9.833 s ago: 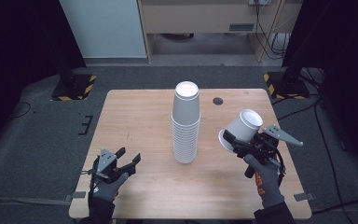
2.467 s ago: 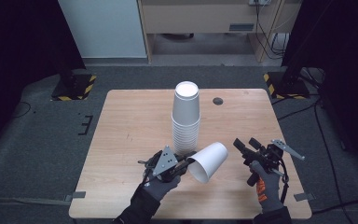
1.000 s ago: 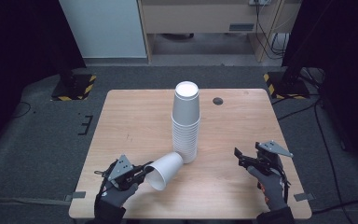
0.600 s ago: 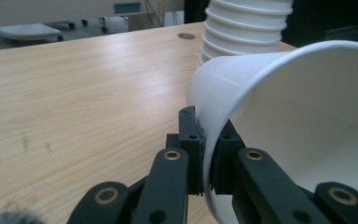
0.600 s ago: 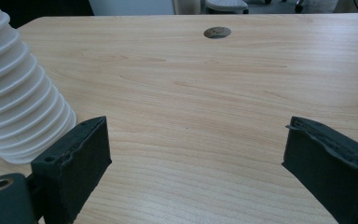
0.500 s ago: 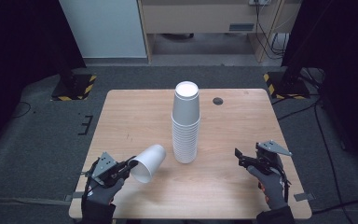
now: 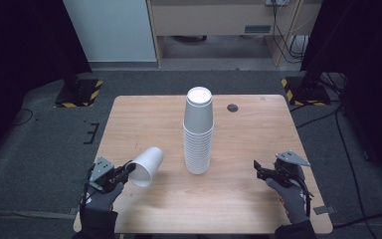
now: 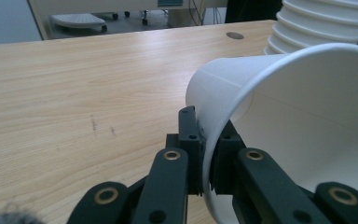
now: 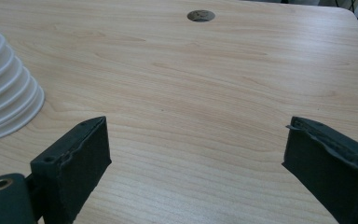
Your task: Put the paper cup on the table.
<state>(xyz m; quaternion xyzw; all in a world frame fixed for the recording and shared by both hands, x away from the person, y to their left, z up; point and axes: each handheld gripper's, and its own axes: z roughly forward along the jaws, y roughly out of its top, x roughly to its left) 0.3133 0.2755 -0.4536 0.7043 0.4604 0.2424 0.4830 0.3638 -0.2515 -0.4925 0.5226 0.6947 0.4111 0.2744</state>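
Now my left gripper (image 7: 124, 172) pinches the rim of one paper cup (image 7: 146, 166), clenched on its wall, with the cup tipped on its side above the table's (image 7: 258, 214) near-left part, its base pointing toward the cup stack (image 7: 198, 134) just to its right. My right gripper (image 7: 258, 170) hangs wide open, empty, right of the stack.

Matt white paper cup (image 7: 146, 166), pale wood-grain table (image 7: 248, 214)

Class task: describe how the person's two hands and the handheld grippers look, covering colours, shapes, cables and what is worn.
Both hands wear grey gloves. The left gripper and right gripper are black, each with two jaws, brass-coloured pivot rivets and a grey three-cornered plate on top. A black cable trails from the right one.
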